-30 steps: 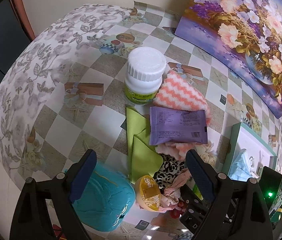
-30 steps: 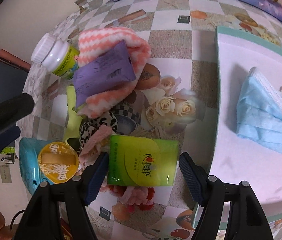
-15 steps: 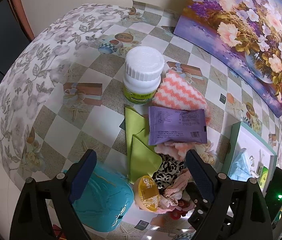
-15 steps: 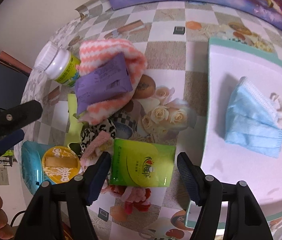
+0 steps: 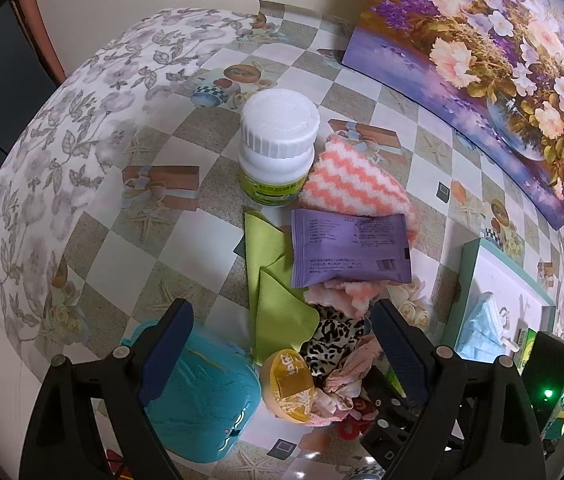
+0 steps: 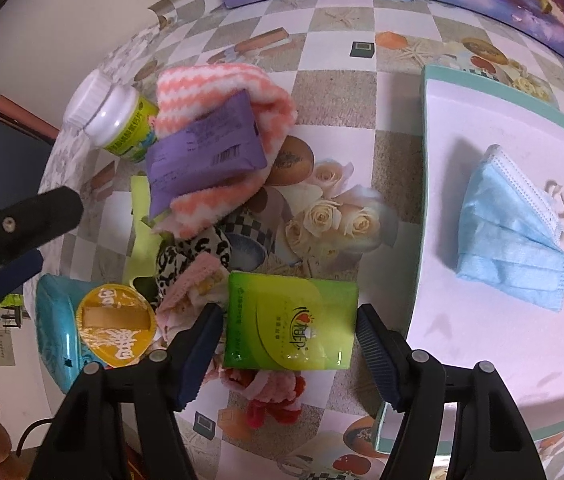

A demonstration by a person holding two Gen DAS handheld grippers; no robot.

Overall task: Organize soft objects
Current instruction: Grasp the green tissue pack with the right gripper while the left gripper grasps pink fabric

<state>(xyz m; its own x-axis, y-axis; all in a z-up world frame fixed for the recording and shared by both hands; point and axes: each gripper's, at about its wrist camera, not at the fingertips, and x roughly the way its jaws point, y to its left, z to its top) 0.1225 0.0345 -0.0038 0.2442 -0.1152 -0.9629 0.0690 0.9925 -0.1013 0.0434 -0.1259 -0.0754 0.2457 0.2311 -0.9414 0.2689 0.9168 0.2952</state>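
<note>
A green tissue pack (image 6: 290, 322) sits between the pads of my right gripper (image 6: 288, 344), which is closed around its sides, above a pink and red soft item (image 6: 275, 394). A pink zigzag towel (image 6: 225, 96) lies under a purple packet (image 6: 203, 156). A leopard-print cloth (image 6: 193, 258) and a lime cloth (image 5: 277, 280) lie beside them. A blue face mask (image 6: 510, 232) lies on the teal-rimmed white tray (image 6: 482, 340). My left gripper (image 5: 282, 356) is open and empty above the pile, over the towel (image 5: 354, 184) and packet (image 5: 348, 246).
A white pill bottle (image 5: 277, 152) stands behind the pile. A teal case (image 5: 201, 396) and a yellow-lidded cup (image 5: 288, 384) lie at the near left. A flower painting (image 5: 482, 40) leans at the back. The table edge drops off at the left.
The right gripper with the green tissue pack has drawn slightly back and toward the tray. The left gripper has barely moved.
</note>
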